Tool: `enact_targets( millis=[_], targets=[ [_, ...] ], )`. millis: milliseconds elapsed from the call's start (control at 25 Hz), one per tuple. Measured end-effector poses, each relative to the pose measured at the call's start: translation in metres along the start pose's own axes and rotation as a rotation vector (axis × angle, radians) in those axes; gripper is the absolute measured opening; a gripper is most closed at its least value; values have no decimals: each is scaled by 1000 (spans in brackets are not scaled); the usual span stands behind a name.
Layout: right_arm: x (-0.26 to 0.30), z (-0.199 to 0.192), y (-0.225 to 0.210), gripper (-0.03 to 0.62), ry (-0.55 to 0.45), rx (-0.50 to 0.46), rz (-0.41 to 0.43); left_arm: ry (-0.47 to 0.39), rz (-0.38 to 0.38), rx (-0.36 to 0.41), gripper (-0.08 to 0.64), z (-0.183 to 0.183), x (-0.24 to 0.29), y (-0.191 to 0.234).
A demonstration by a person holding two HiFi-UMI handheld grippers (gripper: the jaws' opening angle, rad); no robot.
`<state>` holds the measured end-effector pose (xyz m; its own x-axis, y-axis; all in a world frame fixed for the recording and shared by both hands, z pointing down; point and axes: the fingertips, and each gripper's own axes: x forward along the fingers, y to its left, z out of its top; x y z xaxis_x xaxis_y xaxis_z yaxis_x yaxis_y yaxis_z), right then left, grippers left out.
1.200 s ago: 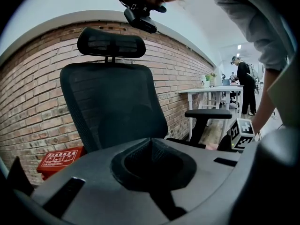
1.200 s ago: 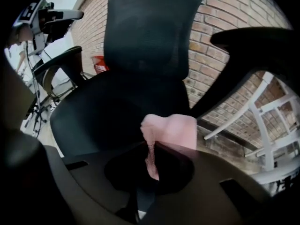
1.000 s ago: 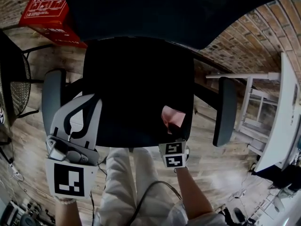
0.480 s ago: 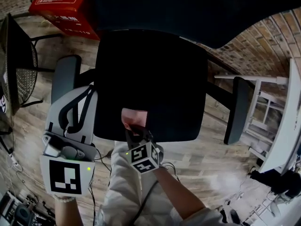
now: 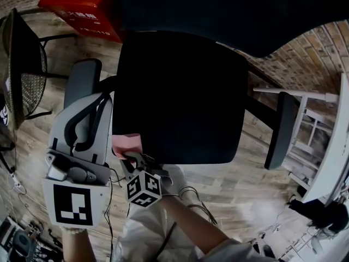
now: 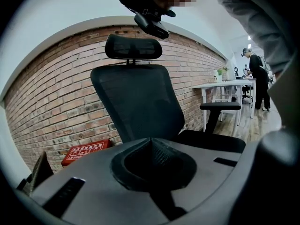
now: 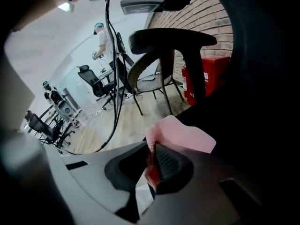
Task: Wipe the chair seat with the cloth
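Note:
The black office chair seat (image 5: 180,97) fills the middle of the head view. A pink cloth (image 5: 126,144) lies on its front left corner. My right gripper (image 5: 133,160) is shut on that cloth; in the right gripper view the cloth (image 7: 180,135) is pinched between the jaws of the right gripper (image 7: 151,161) and sticks out ahead. My left gripper (image 5: 87,116) hovers by the chair's left armrest (image 5: 82,83), jaws together with nothing in them. The left gripper view looks across the left gripper (image 6: 151,146) to the seat (image 6: 211,142) and backrest (image 6: 136,102).
A red box (image 5: 82,1) stands on the wooden floor beyond the chair. A dark mesh chair (image 5: 24,75) is at the left, a white table (image 5: 332,146) at the right. The right armrest (image 5: 281,130) flanks the seat. A person (image 6: 258,78) stands far off.
My right gripper has swept the pink cloth along the seat's front edge from the right corner to the left corner. The left gripper has stayed beside the left armrest.

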<state>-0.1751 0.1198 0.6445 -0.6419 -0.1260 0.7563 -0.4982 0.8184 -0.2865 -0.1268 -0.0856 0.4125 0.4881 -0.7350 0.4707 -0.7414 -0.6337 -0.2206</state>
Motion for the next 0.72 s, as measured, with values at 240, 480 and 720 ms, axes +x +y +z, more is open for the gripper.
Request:
enact_targets(
  millis=[240, 480, 720],
  targets=[
    [-3, -24, -5, 55, 42, -7, -10, 8, -5, -6, 18, -3, 5, -3],
    [-33, -67, -38, 55, 86, 66, -102, -2, -33, -4, 18, 6, 13, -20],
    [-84, -131, -80, 55, 155, 151, -221, -14, -71, 3, 18, 17, 26, -42]
  ],
)
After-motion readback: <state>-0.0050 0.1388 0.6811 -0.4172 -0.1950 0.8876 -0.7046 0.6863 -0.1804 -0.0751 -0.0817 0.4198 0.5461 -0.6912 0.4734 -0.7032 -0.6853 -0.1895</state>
